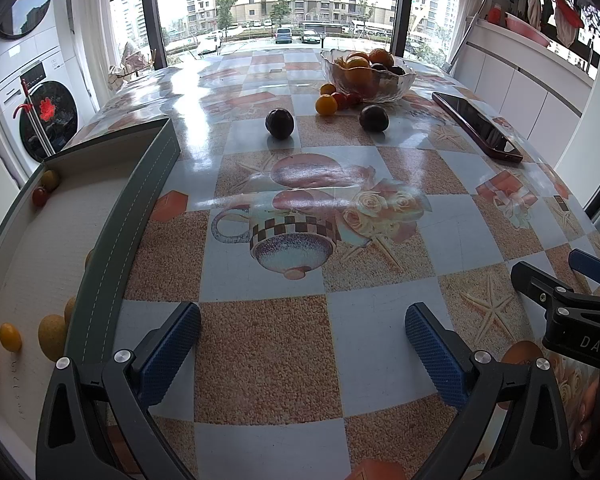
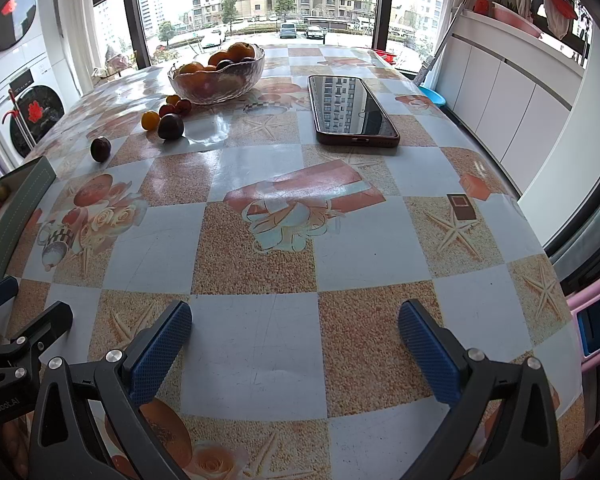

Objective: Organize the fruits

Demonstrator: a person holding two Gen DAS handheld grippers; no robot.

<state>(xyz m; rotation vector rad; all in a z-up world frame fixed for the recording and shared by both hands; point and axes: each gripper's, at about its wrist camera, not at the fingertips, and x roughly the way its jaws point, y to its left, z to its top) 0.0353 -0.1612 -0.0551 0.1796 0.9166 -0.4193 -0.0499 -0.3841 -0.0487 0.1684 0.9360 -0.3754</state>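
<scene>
My tray (image 1: 100, 264) sits at the far left on the table (image 1: 276, 352), and small fruits lie inside it: a red one and a yellowish one (image 1: 50, 180) in the far corner, a few yellow and orange ones (image 1: 10, 337) along the near wall. My left tongs (image 1: 302, 344) hang low over the cloth just right of the tray, spread wide, with nothing between the pads. Ahead of them a plum (image 1: 279, 122) lies alone, well apart from the tray. Right of it rests a second plum (image 1: 374, 118), with a yellow fruit (image 1: 326, 104) and little red ones (image 1: 346, 99) clustered just before the bowl (image 1: 368, 76), which is heaped with oranges and dark fruit. A phone (image 2: 354, 110) lies face up right of the bowl. My right tongs (image 2: 296, 344) hover over bare cloth near the table's front, also wide apart and holding nothing.
</scene>
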